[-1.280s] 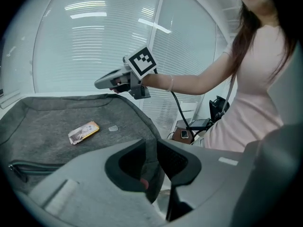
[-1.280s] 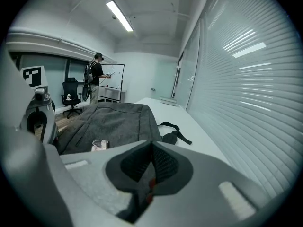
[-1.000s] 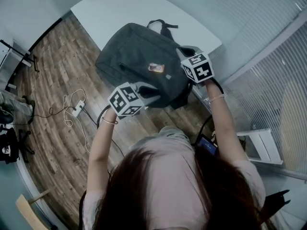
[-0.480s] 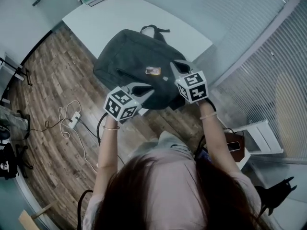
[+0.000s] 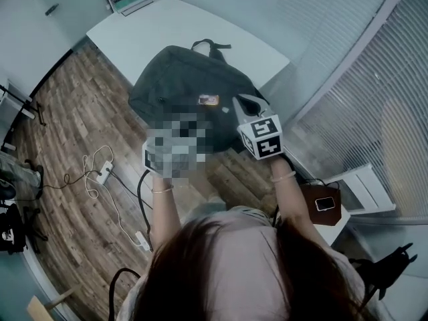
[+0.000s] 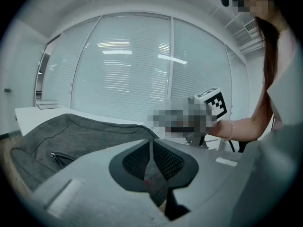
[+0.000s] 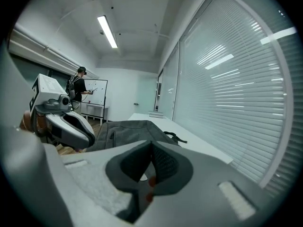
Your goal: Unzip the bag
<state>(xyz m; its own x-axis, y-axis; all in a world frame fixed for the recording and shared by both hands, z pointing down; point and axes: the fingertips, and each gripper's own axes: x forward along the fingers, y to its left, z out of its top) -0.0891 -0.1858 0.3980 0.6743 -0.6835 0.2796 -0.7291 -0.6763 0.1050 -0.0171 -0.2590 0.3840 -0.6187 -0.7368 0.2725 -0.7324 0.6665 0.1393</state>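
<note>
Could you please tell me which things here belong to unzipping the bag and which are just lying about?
For the job: backpack, its zip.
Lying about: power strip on the floor, phone on a small stand, book at the table's far corner.

White table (image 5: 157, 35), grey bag (image 5: 177, 89), teal item (image 5: 137, 0) at far corner

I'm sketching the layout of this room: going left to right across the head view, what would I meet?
Power strip → bag → right gripper → phone
</note>
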